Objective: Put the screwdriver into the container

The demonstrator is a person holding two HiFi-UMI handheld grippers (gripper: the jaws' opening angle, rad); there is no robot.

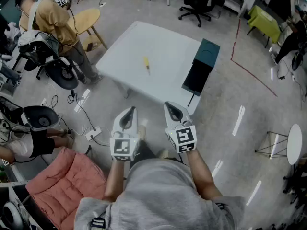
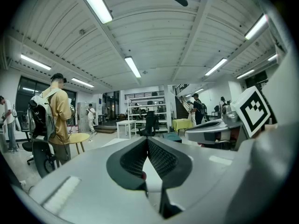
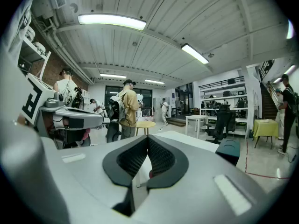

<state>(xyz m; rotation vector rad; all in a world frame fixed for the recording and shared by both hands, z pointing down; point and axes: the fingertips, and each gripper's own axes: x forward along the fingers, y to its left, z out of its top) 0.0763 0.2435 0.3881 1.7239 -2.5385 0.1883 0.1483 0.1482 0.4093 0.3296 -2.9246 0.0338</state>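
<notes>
A yellow screwdriver (image 1: 146, 64) lies alone near the middle of the white table (image 1: 163, 47). A dark green box-shaped container (image 1: 203, 63) stands at the table's right edge; it also shows in the right gripper view as a dark green container (image 3: 229, 149). My left gripper (image 1: 129, 111) and right gripper (image 1: 171, 107) hang side by side over the floor, short of the table's near edge, pointing toward it. Both have their jaws closed tip to tip with nothing between them, as shown at the left gripper (image 2: 147, 142) and the right gripper (image 3: 148, 140).
A person in a tan jacket (image 1: 53, 19) stands by a round wooden stool (image 1: 86, 19) left of the table. Office chairs (image 1: 53, 63), cables and a power strip (image 1: 94, 134) crowd the left floor. A pink cushion (image 1: 67, 178) lies at lower left. A red tape line (image 1: 252, 73) crosses the floor at right.
</notes>
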